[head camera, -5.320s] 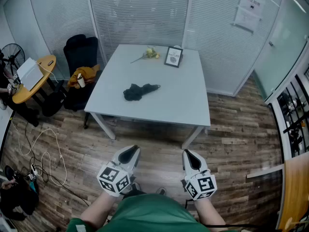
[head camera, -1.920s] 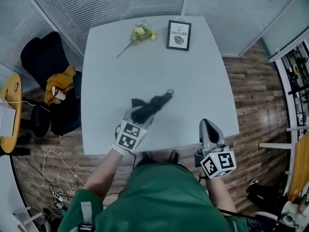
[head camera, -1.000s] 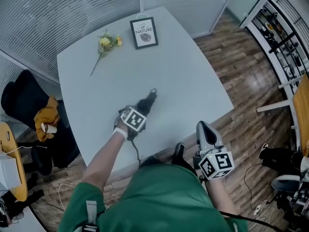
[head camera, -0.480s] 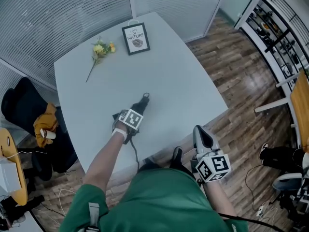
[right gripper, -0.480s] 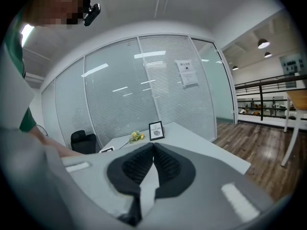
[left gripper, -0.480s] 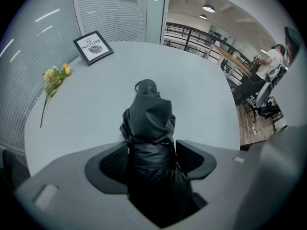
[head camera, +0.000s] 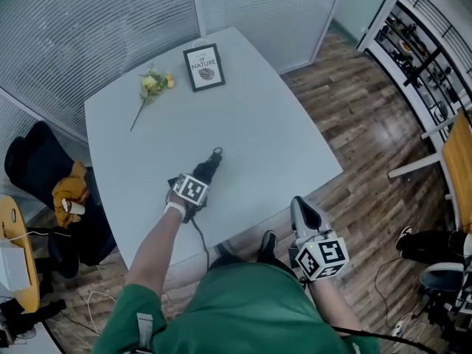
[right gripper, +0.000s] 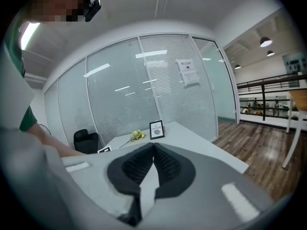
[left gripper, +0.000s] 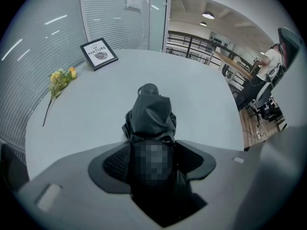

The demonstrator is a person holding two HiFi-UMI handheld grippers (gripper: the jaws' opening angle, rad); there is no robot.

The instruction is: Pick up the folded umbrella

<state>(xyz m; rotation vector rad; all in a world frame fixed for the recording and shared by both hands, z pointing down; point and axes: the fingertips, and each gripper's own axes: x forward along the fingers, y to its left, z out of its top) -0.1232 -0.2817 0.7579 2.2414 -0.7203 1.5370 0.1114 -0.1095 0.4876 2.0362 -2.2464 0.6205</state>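
Observation:
The folded black umbrella [head camera: 206, 169] lies over the white table [head camera: 258, 124], its strap end pointing toward the far side. My left gripper [head camera: 198, 186] is shut on the umbrella [left gripper: 149, 113]; the dark fabric fills the space between both pads and bulges out ahead of them. A black cord trails from the umbrella's near end over the table edge. My right gripper [head camera: 301, 211] hangs off the table's near right edge, above the floor, holding nothing. Its jaws [right gripper: 153, 145] meet at the tips.
A framed print [head camera: 204, 66] and a yellow flower sprig [head camera: 152, 87] lie at the table's far side. A black chair [head camera: 33, 169] with an orange cloth stands left of the table. Wooden floor [head camera: 369, 146] stretches to the right, with railings beyond.
The left gripper went from the floor side to the table and closed on the umbrella. In the last second the view shifted slightly; umbrella and gripper sit a little nearer me.

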